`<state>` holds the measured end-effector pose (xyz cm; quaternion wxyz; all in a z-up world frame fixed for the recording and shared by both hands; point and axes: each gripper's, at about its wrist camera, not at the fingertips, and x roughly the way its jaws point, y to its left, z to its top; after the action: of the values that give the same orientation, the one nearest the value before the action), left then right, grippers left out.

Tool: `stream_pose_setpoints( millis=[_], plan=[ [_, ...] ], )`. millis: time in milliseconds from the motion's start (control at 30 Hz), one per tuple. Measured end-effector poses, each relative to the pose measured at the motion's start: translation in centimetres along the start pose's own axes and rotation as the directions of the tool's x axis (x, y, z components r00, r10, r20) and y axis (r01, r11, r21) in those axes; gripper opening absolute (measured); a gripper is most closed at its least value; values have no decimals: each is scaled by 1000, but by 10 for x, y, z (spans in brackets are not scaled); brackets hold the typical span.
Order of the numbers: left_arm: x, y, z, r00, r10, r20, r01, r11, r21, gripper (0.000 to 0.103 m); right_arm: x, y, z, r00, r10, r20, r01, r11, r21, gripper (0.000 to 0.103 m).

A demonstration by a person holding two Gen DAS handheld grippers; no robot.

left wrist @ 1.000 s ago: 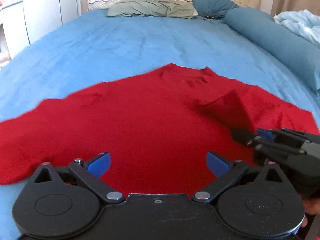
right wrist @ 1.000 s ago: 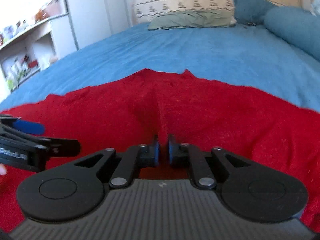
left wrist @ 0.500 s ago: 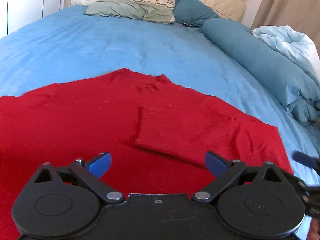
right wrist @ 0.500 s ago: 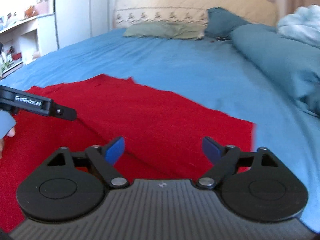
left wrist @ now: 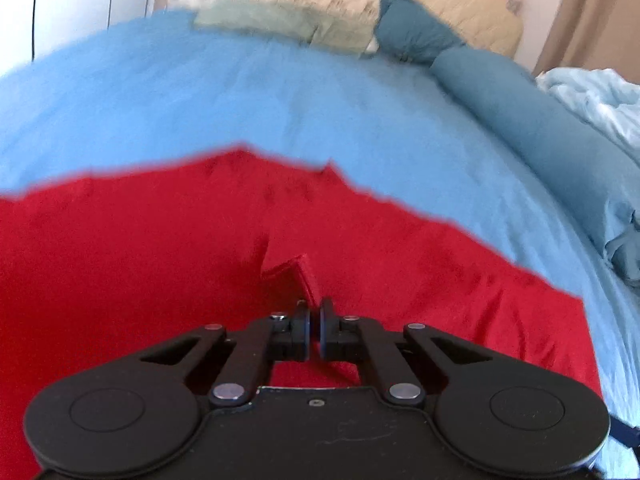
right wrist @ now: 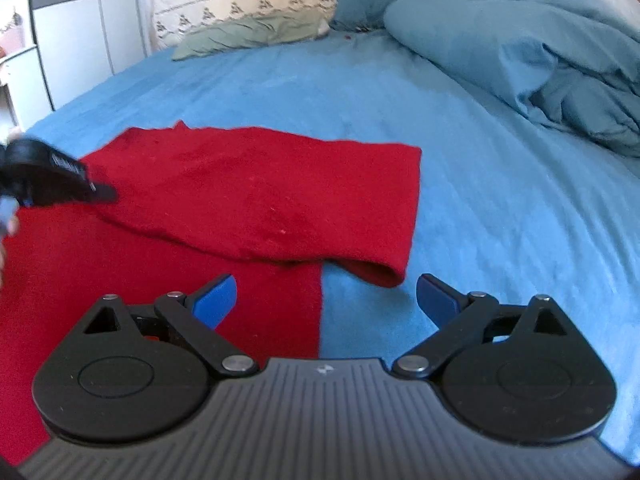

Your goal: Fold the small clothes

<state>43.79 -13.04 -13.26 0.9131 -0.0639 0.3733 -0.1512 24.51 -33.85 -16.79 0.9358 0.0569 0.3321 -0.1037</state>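
A red garment point(left wrist: 132, 264) lies spread on the blue bed sheet point(left wrist: 200, 96). My left gripper point(left wrist: 314, 320) is shut on the cuff of its folded-in sleeve point(left wrist: 300, 272), which rises between the pads. In the right wrist view the garment point(right wrist: 248, 196) has that sleeve folded across its body, and the left gripper point(right wrist: 100, 192) shows at the left edge, touching the sleeve end. My right gripper point(right wrist: 326, 296) is open and empty, hovering over the garment's right edge where red meets the sheet point(right wrist: 500, 208).
A rolled teal duvet point(left wrist: 552, 136) runs along the bed's right side, with a pale blue blanket point(left wrist: 600, 96) beyond. Green point(left wrist: 272, 20) and teal point(left wrist: 412, 32) pillows lie at the headboard. White cabinets point(right wrist: 80, 40) stand to the left.
The left gripper was open; it has closed on the sleeve cuff. The right gripper released the sleeve a second ago, opened, and has moved right to the garment's edge.
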Motion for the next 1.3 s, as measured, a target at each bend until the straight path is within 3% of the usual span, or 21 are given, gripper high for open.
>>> stream_pose_setpoints(
  millis=[133, 300, 400, 500, 633, 767, 900, 967, 1067, 1133, 1167, 1200, 1233, 1300],
  plan=[
    [-40, -4, 29, 983, 4, 183, -19, 997, 79, 4, 14, 4, 6, 999, -38, -12, 38, 999, 8, 103],
    [-88, 40, 43, 923, 136, 360, -188, 975, 115, 4, 36, 18, 26, 998, -56, -21, 54, 996, -77, 103],
    [-87, 76, 32, 914, 211, 346, -261, 960, 104, 4, 46, 24, 33, 997, -68, -33, 64, 993, -104, 103],
    [-75, 108, 14, 929, 255, 267, -279, 959, 56, 4, 51, 26, 34, 996, -80, -26, 77, 992, -101, 103],
    [-65, 124, -8, 937, 268, 224, -282, 959, 30, 4, 50, 17, 34, 986, -167, -11, 166, 983, -85, 103],
    [-63, 138, -25, 952, 257, 167, -263, 965, 18, 4, 49, -10, 28, 989, -137, -50, 138, 990, 23, 103],
    [-64, 141, -43, 956, 265, 123, -273, 961, 52, 6, 49, -8, 32, 989, -138, -59, 137, 990, -9, 103],
    [-66, 145, -49, 951, 293, 96, -300, 952, 67, 15, 48, -6, 34, 989, -132, -67, 129, 991, -37, 103],
    [-81, 145, -50, 932, 354, 82, -360, 930, 74, 39, 40, -3, 37, 991, -97, -93, 87, 990, -108, 103],
    [-98, 144, -51, 916, 386, 109, -395, 916, 75, 44, 22, 3, 40, 996, -28, -81, 14, 986, -165, 103],
    [-109, 142, -50, 920, 366, 140, -379, 922, 79, 45, 11, 7, 42, 998, 27, -53, -36, 984, -176, 103],
    [-115, 139, -47, 927, 339, 160, -355, 931, 84, 52, 2, 12, 44, 996, 88, -27, -91, 981, -170, 103],
    [-116, 136, -44, 934, 319, 162, -336, 937, 91, 67, -2, 17, 46, 990, 138, -13, -139, 978, -155, 103],
    [-108, 127, -36, 946, 286, 156, -303, 948, 97, 86, 4, 32, 51, 982, 188, -4, -187, 974, -126, 103]
  ],
)
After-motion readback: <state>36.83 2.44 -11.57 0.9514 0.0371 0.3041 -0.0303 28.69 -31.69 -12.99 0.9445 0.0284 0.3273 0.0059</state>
